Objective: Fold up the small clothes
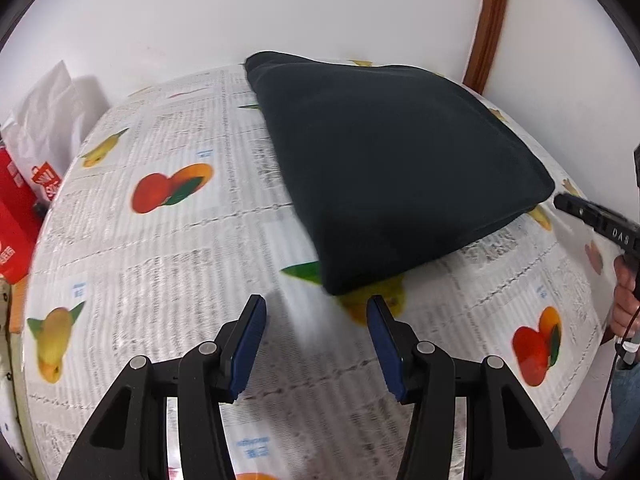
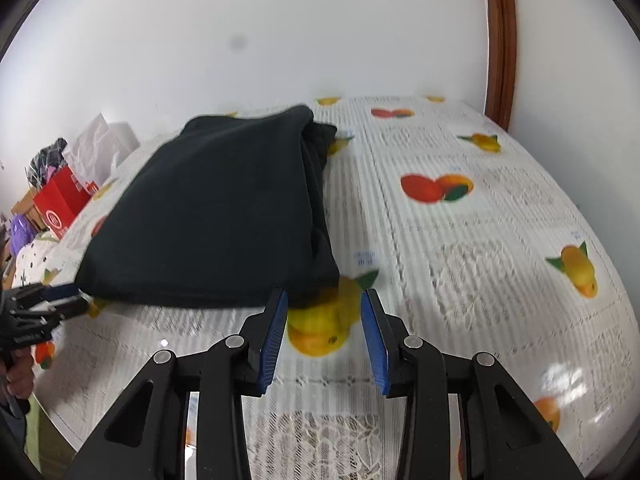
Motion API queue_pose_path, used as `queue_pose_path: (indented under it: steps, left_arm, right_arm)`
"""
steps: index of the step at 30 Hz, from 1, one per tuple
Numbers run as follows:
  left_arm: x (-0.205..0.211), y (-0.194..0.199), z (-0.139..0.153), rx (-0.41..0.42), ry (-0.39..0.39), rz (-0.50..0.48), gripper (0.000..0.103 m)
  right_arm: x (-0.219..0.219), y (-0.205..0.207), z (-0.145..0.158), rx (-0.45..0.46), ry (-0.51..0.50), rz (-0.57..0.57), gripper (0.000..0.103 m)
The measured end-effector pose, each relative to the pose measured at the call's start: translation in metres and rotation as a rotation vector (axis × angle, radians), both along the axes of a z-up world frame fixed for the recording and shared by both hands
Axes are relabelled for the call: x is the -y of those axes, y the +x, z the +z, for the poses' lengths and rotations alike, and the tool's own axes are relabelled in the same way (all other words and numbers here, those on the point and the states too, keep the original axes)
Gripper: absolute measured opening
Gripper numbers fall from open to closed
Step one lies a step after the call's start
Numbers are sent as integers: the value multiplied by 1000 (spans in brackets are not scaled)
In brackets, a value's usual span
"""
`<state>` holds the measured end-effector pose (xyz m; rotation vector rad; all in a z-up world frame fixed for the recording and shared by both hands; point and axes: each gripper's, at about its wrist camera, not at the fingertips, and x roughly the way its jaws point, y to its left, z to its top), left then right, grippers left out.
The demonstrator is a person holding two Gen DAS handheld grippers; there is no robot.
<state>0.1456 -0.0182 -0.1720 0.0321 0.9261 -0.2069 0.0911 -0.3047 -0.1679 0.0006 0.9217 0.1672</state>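
in the left wrist view, the left tongs (image 1: 316, 312) are standing at the bottom centre of the frame, blue pads parted about halfway and nothing between them, only the fruit-printed cloth of the surface (image 1: 160, 264). the dark folded garment (image 1: 392, 168) is lying in the upper middle of the frame, its near corner just above the pad tips and not touching them. it is sitting as a thick, squared stack, which suggests the folding is largely done and the tongs are parted because there is nothing left here to pinch. at the right edge of the frame the right tongs (image 1: 560, 201) are poking in near the garment's right corner, held by a hand (image 1: 626, 300). a white bag (image 1: 48, 120) and a red box (image 1: 16, 224) are sitting at the far left, off the work area.

in the right wrist view, the right tongs (image 2: 324, 300) are sitting at the bottom centre, pads a modest gap apart and gripping nothing; a printed yellow fruit is showing between them. the garment (image 2: 224, 208) is filling the left middle of the frame, layered edges facing right, its near right corner just above the left pad. the left tongs (image 2: 68, 298) are reaching in at the lower left edge, close to the garment's other near corner. with one tool at each near corner, the pair look placed either to square the stack or to take those corners for another fold; which one cannot be told.
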Motion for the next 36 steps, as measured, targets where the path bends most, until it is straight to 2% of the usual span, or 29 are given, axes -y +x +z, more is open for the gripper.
queue_pose_path:
  steps: [2,7,10,11,12,14,15,18,24,36]
  left_arm:
    - [-5,3,-1,0,-12,17,49]
    - [-2,14,1,11,-48,12,38]
    - [5,19,2,30,-54,0,28]
    - [6,20,2,33,-58,-1,21]
    - [7,22,3,37,-67,-5,14]
    - [6,20,3,58,-64,0,11]
    - [6,18,3,72,-53,6,10]
    - [-2,22,1,77,-54,30,10]
    - [-23,31,0,48,-86,98,10]
    - [-23,30,-6,24,-85,119,10]
  right_arm:
    - [-1,1,-7,-16,-7,4,37]
    - [-6,11,-13,-22,8,-8,37]
    - [-9,19,-16,-30,33,-17,37]
    - [-11,23,-18,-39,26,-23,37]
    - [-13,25,-20,-42,24,-24,36]
    - [-16,28,-23,-43,35,-17,25]
    - [-19,30,-24,-42,52,-6,17]
    - [-29,35,-24,-25,36,-12,14]
    - [-43,47,-27,-35,66,11,14]
    - [-41,43,-31,-66,62,-9,14]
